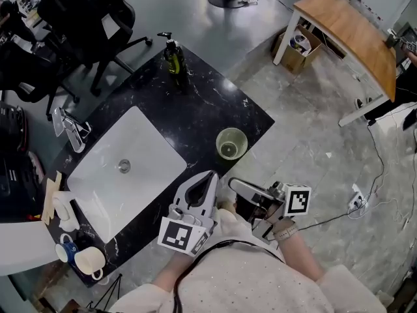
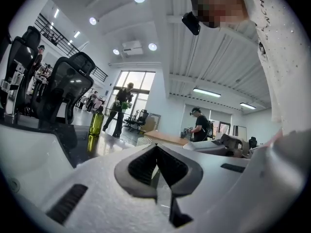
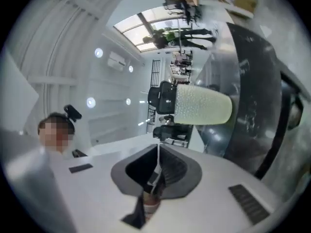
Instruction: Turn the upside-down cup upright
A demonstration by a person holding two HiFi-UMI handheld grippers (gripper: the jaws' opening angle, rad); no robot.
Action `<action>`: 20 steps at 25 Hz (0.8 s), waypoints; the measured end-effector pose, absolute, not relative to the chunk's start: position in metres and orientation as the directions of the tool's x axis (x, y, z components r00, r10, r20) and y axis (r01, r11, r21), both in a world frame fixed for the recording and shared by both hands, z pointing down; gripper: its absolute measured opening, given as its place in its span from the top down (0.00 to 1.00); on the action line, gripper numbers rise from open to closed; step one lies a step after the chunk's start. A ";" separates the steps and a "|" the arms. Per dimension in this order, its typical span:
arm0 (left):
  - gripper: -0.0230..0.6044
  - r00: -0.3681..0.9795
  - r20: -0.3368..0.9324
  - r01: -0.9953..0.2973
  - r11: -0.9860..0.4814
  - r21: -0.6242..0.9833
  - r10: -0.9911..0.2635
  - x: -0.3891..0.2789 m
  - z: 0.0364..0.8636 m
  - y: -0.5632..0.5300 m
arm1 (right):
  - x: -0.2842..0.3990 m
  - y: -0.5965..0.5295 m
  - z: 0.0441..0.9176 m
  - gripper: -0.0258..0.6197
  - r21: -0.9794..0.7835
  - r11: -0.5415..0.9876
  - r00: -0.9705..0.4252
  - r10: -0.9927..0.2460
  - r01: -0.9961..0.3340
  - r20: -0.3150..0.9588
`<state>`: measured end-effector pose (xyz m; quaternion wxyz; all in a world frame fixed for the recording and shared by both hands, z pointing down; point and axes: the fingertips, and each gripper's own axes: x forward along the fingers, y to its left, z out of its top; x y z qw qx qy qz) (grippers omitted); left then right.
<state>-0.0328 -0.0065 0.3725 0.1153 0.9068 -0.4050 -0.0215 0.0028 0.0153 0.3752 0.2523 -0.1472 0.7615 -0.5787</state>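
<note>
Two jaw pairs closed, nothing held: left gripper (image 1: 210, 177), right gripper (image 1: 234, 184); cup (image 1: 231, 143) upright on counter (image 1: 195, 109) (near sink (image 1: 140, 145)).

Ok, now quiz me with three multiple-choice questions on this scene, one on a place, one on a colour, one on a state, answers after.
1. Where is the cup?
A. On the wooden desk.
B. On the black counter, right of the sink.
C. On the floor.
2. What colour is the cup?
A. Pale green.
B. Red.
C. Blue.
3. How does the cup stand?
A. Upside down.
B. On its side.
C. Upright, mouth up.
Answers:
1 B: the head view shows it on the counter beside the sink.
2 A: its wall and inside look pale green.
3 C: the head view looks down into its open mouth.
</note>
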 end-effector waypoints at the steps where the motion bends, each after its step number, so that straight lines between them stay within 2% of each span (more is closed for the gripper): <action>1: 0.95 0.675 0.053 -0.726 -0.650 0.224 -0.736 -0.031 0.372 -0.006 | 0.007 0.014 0.376 0.93 -0.943 0.329 -0.824 -0.547 -0.052 -0.146; 3: 0.95 0.681 0.057 -0.722 -0.658 0.215 -0.730 -0.027 0.372 -0.004 | 0.009 0.015 0.373 0.93 -0.850 0.439 -0.808 -0.588 -0.291 -0.027; 5: 0.95 0.690 0.059 -0.716 -0.668 0.201 -0.722 -0.023 0.373 -0.004 | 0.006 0.019 0.370 0.93 -0.677 0.545 -0.787 -0.612 -0.494 0.081; 8: 0.95 0.690 0.059 -0.719 -0.675 0.166 -0.721 -0.021 0.373 -0.001 | 0.002 0.020 0.367 0.93 -0.403 0.613 -0.712 -0.684 -0.680 0.161; 13: 0.95 0.677 0.053 -0.731 -0.664 0.156 -0.734 -0.023 0.375 0.008 | 0.012 0.019 0.365 0.95 -0.175 0.551 -0.576 -0.799 -0.816 0.170; 20: 0.95 0.706 0.045 -0.704 -0.693 0.157 -0.707 -0.019 0.372 0.012 | 0.014 0.022 0.363 0.95 -0.100 0.525 -0.535 -0.830 -0.845 0.160</action>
